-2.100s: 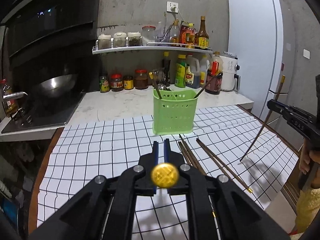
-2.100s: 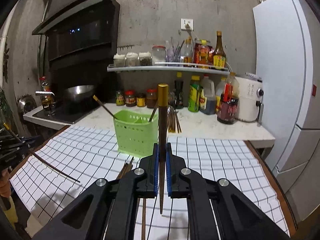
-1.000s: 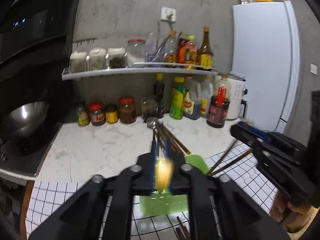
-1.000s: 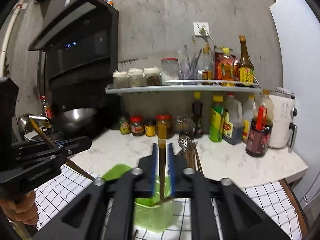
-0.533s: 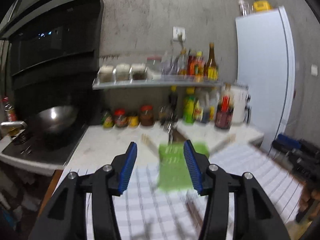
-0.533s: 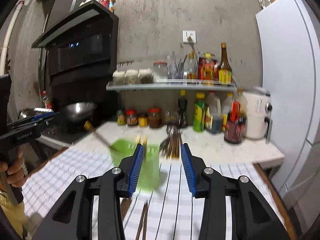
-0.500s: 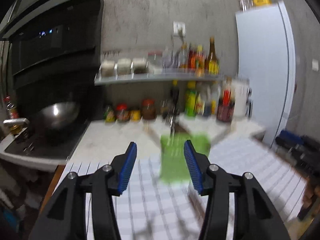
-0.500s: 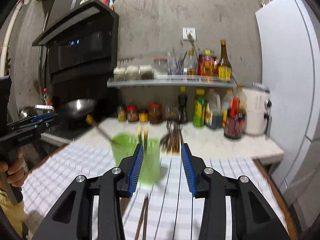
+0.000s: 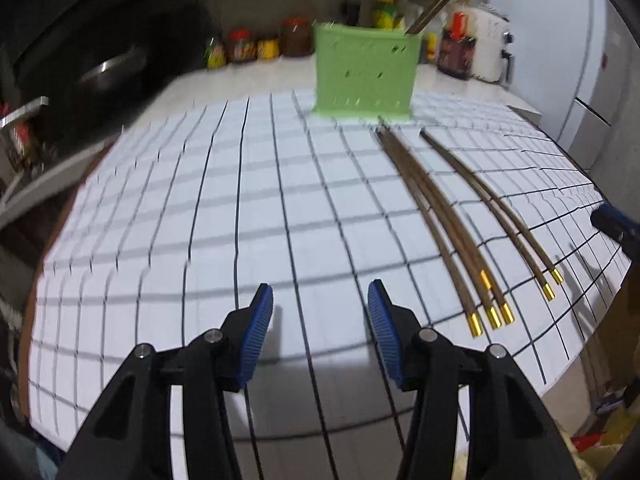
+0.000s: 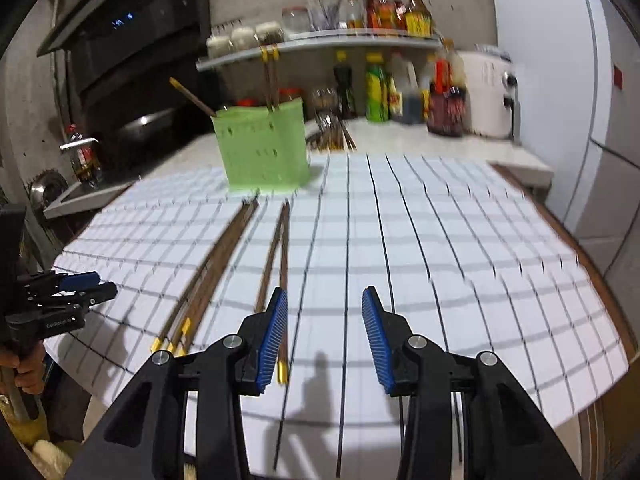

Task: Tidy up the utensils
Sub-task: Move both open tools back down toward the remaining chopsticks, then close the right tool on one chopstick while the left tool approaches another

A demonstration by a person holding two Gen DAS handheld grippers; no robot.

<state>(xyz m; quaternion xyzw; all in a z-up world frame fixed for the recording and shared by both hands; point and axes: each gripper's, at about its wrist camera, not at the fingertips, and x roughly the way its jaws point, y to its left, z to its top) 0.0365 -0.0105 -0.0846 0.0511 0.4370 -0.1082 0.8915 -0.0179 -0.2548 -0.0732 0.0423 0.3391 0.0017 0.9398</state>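
Observation:
A green perforated holder (image 9: 366, 72) stands at the far side of a checkered cloth (image 9: 200, 200), with brown chopsticks (image 9: 430, 12) sticking out of it. Several gold-tipped chopsticks lie on the cloth: a bunch of three (image 9: 440, 232) and a pair (image 9: 500, 216). My left gripper (image 9: 320, 300) hovers open over bare cloth, left of the bunch, nothing between its blue pads. My right gripper (image 10: 325, 304) is open and empty just right of the pair (image 10: 276, 256). The holder (image 10: 264, 156) shows three upright chopsticks (image 10: 272, 80) from that side.
A shelf (image 10: 320, 46) of jars and bottles runs along the back wall, with more bottles (image 10: 376, 92) and loose utensils (image 10: 332, 136) on the counter below. A wok (image 9: 108, 68) is at left, a white fridge (image 9: 580, 40) at right. A hand (image 10: 24, 368) holds the left gripper.
Both grippers held a chopstick over the holder, then let go and opened. They have since pulled back and tipped down toward the cloth near the lying chopsticks.

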